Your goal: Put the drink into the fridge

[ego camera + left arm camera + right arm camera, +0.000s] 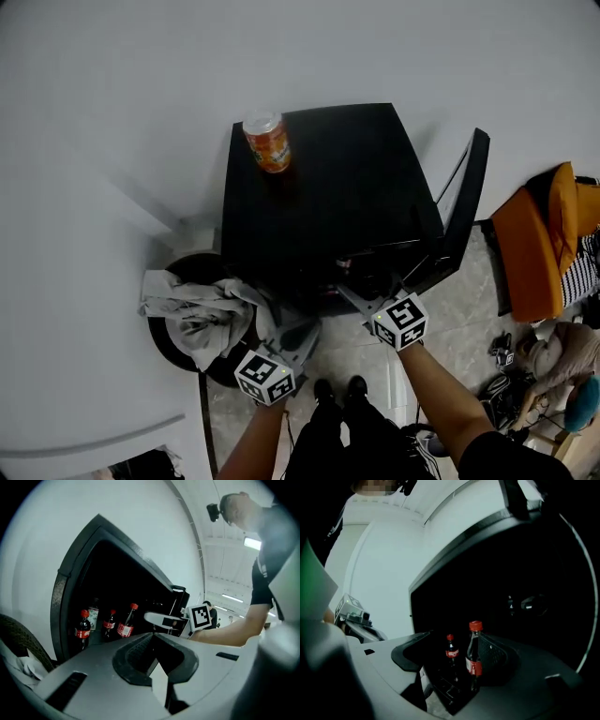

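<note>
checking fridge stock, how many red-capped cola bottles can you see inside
3 bottles: one at left, one in the middle, one tilted at right. More may hide in the dark.

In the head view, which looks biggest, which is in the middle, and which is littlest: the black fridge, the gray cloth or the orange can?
1. black fridge: biggest by far.
2. gray cloth: in the middle.
3. orange can: littlest, even though it stands on top of the fridge, nearer the camera.
</note>
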`<action>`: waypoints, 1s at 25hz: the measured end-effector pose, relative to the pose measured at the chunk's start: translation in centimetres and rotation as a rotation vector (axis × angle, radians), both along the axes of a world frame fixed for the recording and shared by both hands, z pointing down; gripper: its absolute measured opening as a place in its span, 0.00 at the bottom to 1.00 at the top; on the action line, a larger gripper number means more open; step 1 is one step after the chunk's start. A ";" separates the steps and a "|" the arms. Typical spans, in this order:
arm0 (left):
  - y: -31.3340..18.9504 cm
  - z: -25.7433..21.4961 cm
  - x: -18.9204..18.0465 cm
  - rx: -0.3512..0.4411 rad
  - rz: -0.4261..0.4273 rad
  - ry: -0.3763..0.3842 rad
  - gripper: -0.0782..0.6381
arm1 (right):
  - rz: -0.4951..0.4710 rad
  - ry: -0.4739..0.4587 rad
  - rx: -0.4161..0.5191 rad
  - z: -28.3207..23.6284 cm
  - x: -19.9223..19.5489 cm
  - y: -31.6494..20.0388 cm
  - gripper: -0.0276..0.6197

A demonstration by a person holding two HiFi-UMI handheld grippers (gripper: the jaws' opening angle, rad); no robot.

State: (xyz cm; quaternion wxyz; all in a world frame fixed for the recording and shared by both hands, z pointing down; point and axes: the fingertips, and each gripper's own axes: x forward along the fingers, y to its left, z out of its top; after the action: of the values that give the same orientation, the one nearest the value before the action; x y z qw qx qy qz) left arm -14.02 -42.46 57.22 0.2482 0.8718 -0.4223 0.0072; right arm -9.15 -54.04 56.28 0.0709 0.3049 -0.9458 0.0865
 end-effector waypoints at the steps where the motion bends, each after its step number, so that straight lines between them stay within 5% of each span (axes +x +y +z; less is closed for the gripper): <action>1: 0.6 -1.0 0.3 0.002 0.005 -0.001 0.13 | -0.012 -0.005 -0.012 -0.6 0.1 1.0 0.54; 8: 4.9 -7.7 2.3 0.064 -0.011 0.005 0.12 | -0.195 -0.017 0.024 -7.4 1.2 8.9 0.53; 9: 5.4 -8.7 2.1 0.081 -0.022 0.007 0.12 | -0.207 -0.022 0.040 -8.5 1.5 9.8 0.49; 12: 7.3 -10.9 1.5 0.123 -0.056 0.007 0.13 | -0.226 -0.039 0.100 -11.7 2.1 12.9 0.17; 16: 9.9 -12.4 2.0 0.149 -0.059 0.021 0.12 | -0.246 -0.059 0.099 -13.4 3.2 16.8 0.11; 21: 13.1 -13.0 3.8 0.174 -0.002 0.082 0.13 | -0.284 -0.085 -0.052 -12.0 4.4 21.9 0.09; 25: 17.7 -12.1 5.0 0.161 0.070 0.155 0.13 | -0.276 -0.083 -0.037 -12.5 6.1 27.1 0.09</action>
State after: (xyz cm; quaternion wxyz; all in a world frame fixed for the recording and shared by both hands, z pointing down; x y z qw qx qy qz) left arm -9.07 -24.81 45.09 0.2087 0.9011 -0.3704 -0.0858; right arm -3.06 -26.92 43.74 0.0484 0.1667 -0.9791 0.1058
